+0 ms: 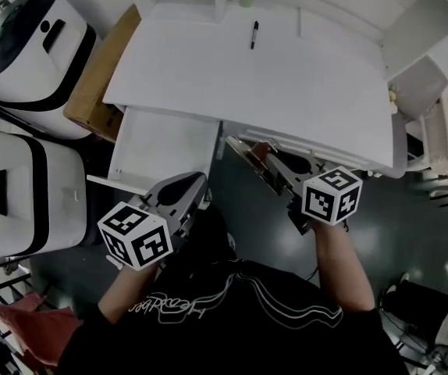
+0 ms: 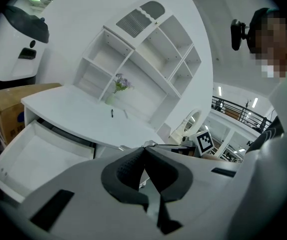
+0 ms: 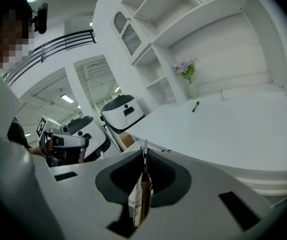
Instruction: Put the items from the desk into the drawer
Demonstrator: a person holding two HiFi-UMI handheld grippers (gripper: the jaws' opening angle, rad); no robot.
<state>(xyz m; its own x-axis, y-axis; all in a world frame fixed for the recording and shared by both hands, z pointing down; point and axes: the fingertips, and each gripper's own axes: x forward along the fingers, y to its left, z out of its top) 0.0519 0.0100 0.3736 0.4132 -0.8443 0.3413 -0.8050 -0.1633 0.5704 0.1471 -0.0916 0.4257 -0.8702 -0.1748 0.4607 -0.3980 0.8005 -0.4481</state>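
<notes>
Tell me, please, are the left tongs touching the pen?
Apart. The head view shows the pen far back on the desk, the left tongs well short of its front edge.

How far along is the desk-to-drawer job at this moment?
Done: the drawer is pulled open, though no item shows inside it. In hand: the right gripper has its jaws shut on a thin flat item, held away from the drawer; the left gripper is shut with nothing in it. Left: drop that item in, then fetch the pen lying on the desk.
</notes>
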